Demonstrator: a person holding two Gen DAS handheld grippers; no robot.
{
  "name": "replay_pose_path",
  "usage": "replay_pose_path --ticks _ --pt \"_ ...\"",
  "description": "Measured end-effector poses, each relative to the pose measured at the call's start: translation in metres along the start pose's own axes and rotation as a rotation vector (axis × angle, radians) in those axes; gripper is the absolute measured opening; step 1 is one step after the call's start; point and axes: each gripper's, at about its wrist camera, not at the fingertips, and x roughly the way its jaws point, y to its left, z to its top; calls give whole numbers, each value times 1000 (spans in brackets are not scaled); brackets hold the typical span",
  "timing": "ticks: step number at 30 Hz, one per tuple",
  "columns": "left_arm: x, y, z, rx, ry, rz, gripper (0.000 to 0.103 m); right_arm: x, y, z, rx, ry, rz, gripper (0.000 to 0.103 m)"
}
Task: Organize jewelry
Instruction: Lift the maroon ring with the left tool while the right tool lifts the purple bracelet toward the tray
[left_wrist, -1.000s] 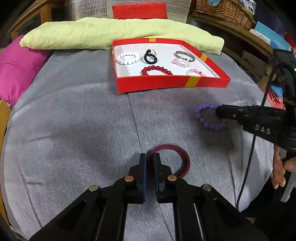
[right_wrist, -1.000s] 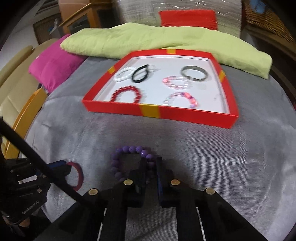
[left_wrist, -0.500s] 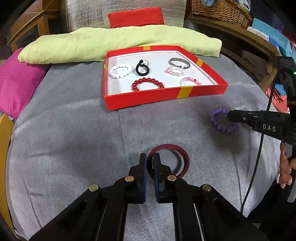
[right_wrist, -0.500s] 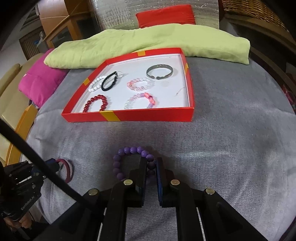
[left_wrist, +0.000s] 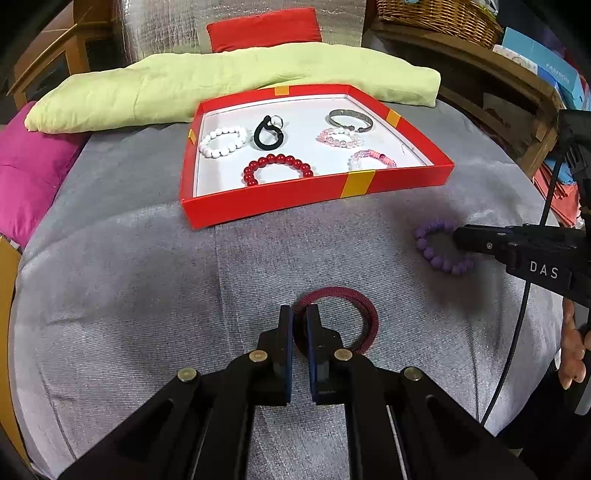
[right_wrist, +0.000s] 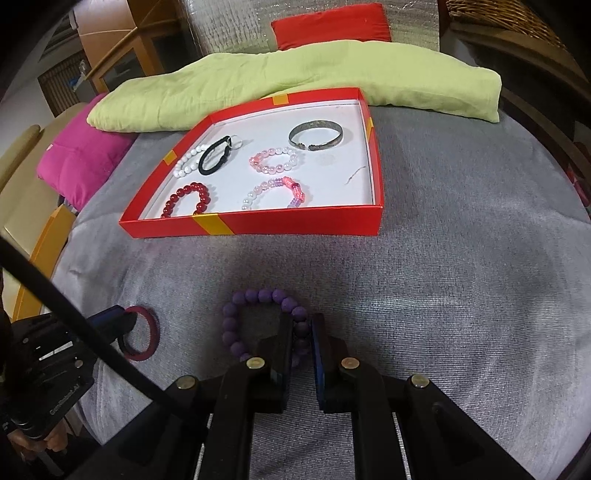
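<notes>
Step in hand: both grippers have a piece pinched, ready to carry to the box. Left gripper (left_wrist: 299, 314) has jaws narrow, clamped on the near-left rim of the maroon ring (left_wrist: 341, 317), which sits on the grey cloth (left_wrist: 129, 277); whether it is lifted off the cloth I cannot tell. Right gripper (right_wrist: 300, 323) has jaws narrow, clamped on the right side of the purple bracelet (right_wrist: 255, 321); the rest of the loop hangs out to the left of the fingers, close over the cloth.

Red box (right_wrist: 258, 225) stands farther back on the cloth, well apart from both grippers, in front of a green pillow (right_wrist: 295, 74). Inside, all lying flat and separate except one pair:
- white bead bracelet (left_wrist: 221, 142), back left
- black band (left_wrist: 267, 134), just beside it; touching or overlapping in the right view
- metal cuff (right_wrist: 316, 134), back right
- pink bead bracelet (right_wrist: 275, 160), middle
- red bead bracelet (left_wrist: 277, 168), front left
- mixed pink-white bracelet (right_wrist: 275, 194), front middle

Next move, as I judge: lift each piece over the near wall and drop it on bare floor. The right strip of the box is free, apart from a thin stray thread. Risk: loops swing, may catch the wall.
</notes>
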Motion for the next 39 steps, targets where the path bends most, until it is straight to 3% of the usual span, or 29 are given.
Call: replay_pose_path --ticks 17,20,27,34,35,38,39 --pt "8 0 0 -13 19 -12 7 1 10 -3 -66 -33 -41 13" --pt "6 3 0 -33 7 -46 7 -4 9 -2 -50 -46 -22 13" --pt "-8 5 6 -63 -64 -43 6 -22 7 1 -25 -96 31 13" --pt "-14 8 11 -84 -97 2 6 -28 3 3 -12 -102 37 14" --pt "-14 7 12 -86 -98 4 6 -25 3 3 -11 -90 32 16" --pt "-14 9 14 -98 -97 12 6 -19 1 2 6 -52 31 37" --pt "-14 10 14 -104 -98 15 6 -18 1 1 9 -44 30 55"
